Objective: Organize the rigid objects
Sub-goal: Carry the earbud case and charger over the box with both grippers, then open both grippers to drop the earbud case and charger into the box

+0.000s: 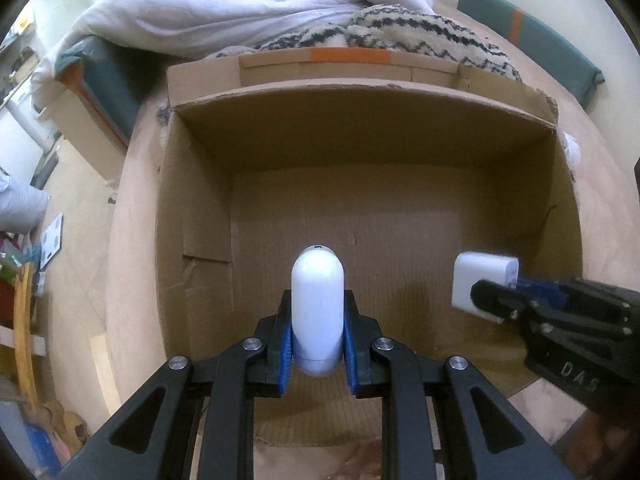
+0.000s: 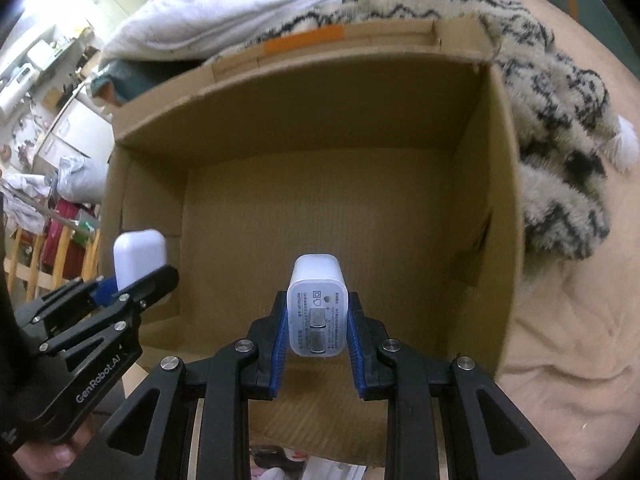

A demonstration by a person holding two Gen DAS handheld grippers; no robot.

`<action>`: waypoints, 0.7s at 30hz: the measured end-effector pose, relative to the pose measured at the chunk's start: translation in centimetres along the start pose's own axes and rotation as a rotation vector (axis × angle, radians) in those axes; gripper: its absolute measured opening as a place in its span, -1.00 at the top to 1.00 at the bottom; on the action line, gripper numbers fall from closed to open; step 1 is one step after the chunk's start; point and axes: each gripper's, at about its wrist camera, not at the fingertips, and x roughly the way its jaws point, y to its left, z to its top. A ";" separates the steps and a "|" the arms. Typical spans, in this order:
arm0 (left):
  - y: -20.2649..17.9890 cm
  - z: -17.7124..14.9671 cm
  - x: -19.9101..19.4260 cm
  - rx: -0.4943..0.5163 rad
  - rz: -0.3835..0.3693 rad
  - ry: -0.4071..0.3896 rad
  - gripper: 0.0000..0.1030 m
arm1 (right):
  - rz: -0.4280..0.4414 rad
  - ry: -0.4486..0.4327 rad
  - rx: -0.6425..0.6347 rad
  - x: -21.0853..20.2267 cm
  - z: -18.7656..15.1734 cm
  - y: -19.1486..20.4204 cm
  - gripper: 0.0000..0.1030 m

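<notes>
Left wrist view: the left gripper (image 1: pixel 318 320) jaws clamp a smooth white capsule-shaped case (image 1: pixel 318 304) above an open cardboard box (image 1: pixel 360 120). Right wrist view: the right gripper (image 2: pixel 318 320) jaws clamp a white charger (image 2: pixel 318 304), printed face showing, over the box.

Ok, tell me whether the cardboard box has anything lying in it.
Empty, as far as shown: the cardboard box has a bare floor in both views. Its near floor is hidden behind the claws.

Brown box (image 1: pixel 360 152); white case (image 1: pixel 318 308); white charger (image 2: pixel 318 304); cream, black-zigzag blanket (image 2: pixel 552 128); white duvet (image 1: pixel 224 4).
</notes>
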 end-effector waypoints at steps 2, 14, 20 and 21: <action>0.3 -0.1 0.2 -0.013 0.002 0.009 0.63 | -0.012 0.009 -0.010 0.2 -0.2 0.2 0.46; 1.6 -0.1 1.0 -0.061 0.003 0.053 0.63 | -0.094 0.003 -0.038 0.7 -0.3 0.6 0.46; 1.9 -0.2 1.2 -0.069 0.014 0.056 0.63 | -0.104 -0.023 -0.031 0.2 -0.2 0.4 0.46; 2.0 -0.2 1.1 -0.073 0.018 0.049 0.63 | -0.103 -0.034 -0.030 -0.1 -0.3 0.4 0.46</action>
